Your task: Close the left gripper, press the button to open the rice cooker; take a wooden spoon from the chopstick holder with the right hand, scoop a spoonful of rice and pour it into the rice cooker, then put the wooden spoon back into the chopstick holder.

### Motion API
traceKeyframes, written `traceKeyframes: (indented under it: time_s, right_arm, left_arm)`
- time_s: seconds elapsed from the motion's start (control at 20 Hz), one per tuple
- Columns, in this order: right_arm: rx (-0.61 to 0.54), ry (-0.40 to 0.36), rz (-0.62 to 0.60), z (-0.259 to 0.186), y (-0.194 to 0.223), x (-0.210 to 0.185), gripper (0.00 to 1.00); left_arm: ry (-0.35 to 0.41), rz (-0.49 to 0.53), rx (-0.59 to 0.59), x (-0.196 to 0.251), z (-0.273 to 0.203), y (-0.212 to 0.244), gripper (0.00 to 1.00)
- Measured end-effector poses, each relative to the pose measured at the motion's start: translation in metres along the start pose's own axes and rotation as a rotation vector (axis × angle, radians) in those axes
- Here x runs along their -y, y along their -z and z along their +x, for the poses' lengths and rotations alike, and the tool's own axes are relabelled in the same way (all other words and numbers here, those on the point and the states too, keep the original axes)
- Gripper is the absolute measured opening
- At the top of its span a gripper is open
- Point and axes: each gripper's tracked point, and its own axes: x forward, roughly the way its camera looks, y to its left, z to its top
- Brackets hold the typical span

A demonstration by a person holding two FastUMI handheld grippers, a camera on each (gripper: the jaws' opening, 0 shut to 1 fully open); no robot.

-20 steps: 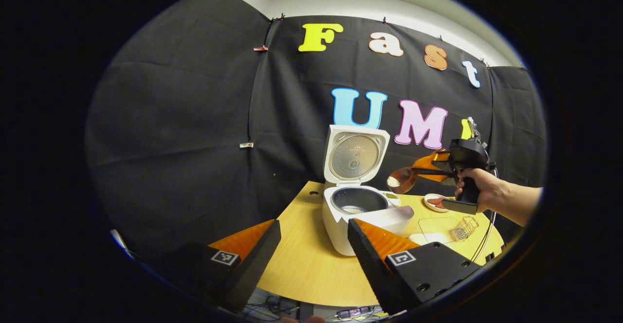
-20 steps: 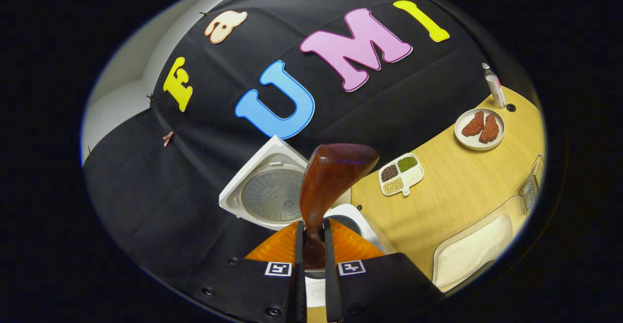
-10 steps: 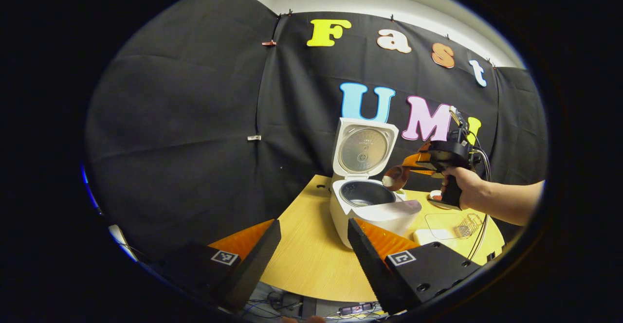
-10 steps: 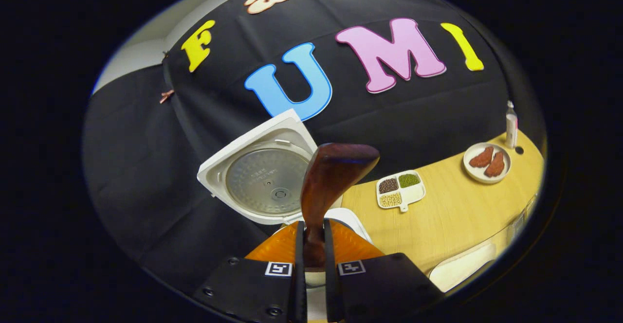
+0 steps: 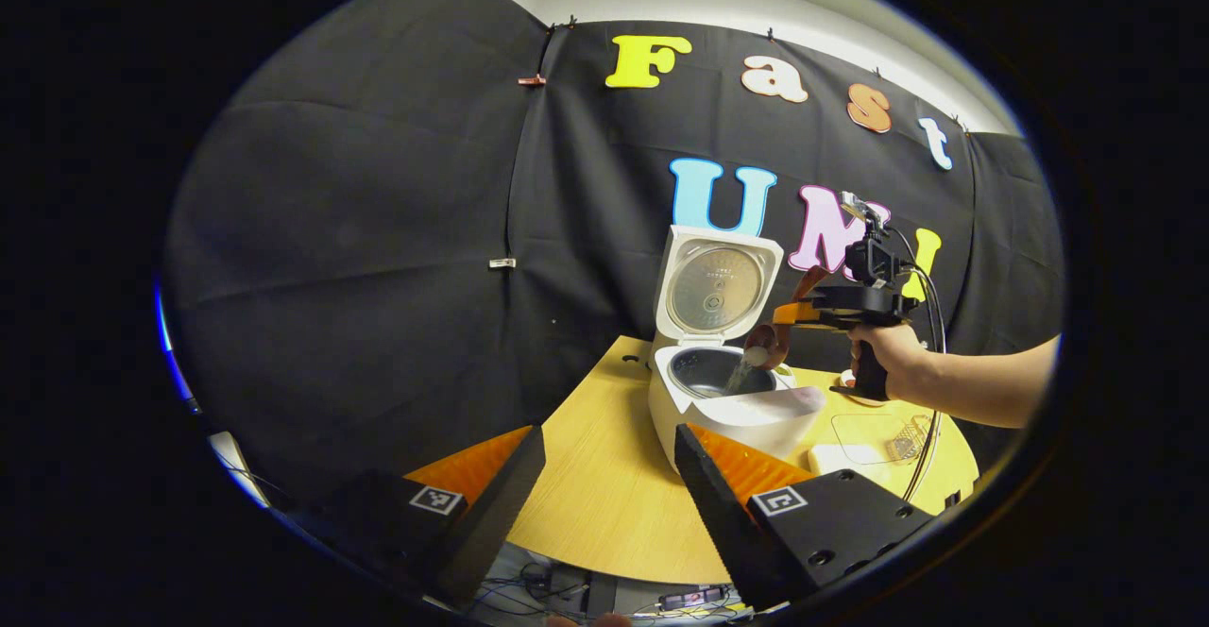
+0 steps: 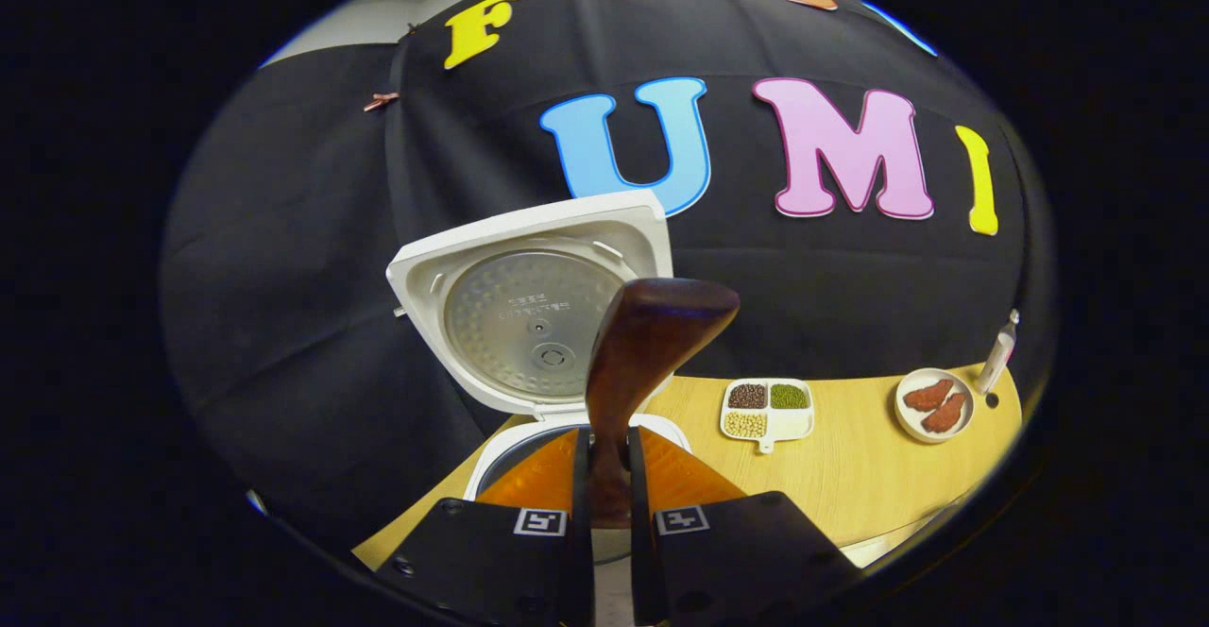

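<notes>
Tabletop: lid-up white rice cooker (image 5: 732, 391)

Left tongs (image 5: 604, 476) held low with jaws spread wide; right tongs (image 6: 604, 476) clamped on wooden spoon (image 6: 642, 344), gripped by hand (image 5: 893, 363).

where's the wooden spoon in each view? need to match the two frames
Left gripper view: the wooden spoon is right of centre, far off, held in the right tongs, its bowl tipped over the rice cooker pot.
Right gripper view: the spoon rises from bottom centre, its handle clamped between the tongs' fingers, seen from behind.
Shared landmark: the cooker's raised lid.
</notes>
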Motion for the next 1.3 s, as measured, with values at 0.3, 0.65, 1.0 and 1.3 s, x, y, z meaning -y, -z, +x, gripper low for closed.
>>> traceKeyframes:
  time_s: [0.3, 0.65, 1.0, 1.3]
  right_arm:
    - [0.012, -0.04, -0.225, -0.003, -0.009, -0.016, 0.14]
    - [0.052, -0.104, -0.501, -0.017, -0.013, -0.043, 0.19]
    - [0.09, -0.137, -0.765, -0.024, -0.009, -0.06, 0.19]
    - [0.05, -0.13, -0.554, -0.018, -0.009, -0.047, 0.2]
  left_arm:
    - [0.0, -0.009, 0.004, -0.002, -0.002, 0.002, 0.95]
    - [-0.003, -0.013, 0.004, -0.001, -0.004, 0.003, 0.95]
    - [-0.008, -0.011, 0.005, -0.001, -0.006, 0.006, 0.95]
    - [-0.017, -0.006, 0.009, 0.0, -0.011, 0.006, 0.95]
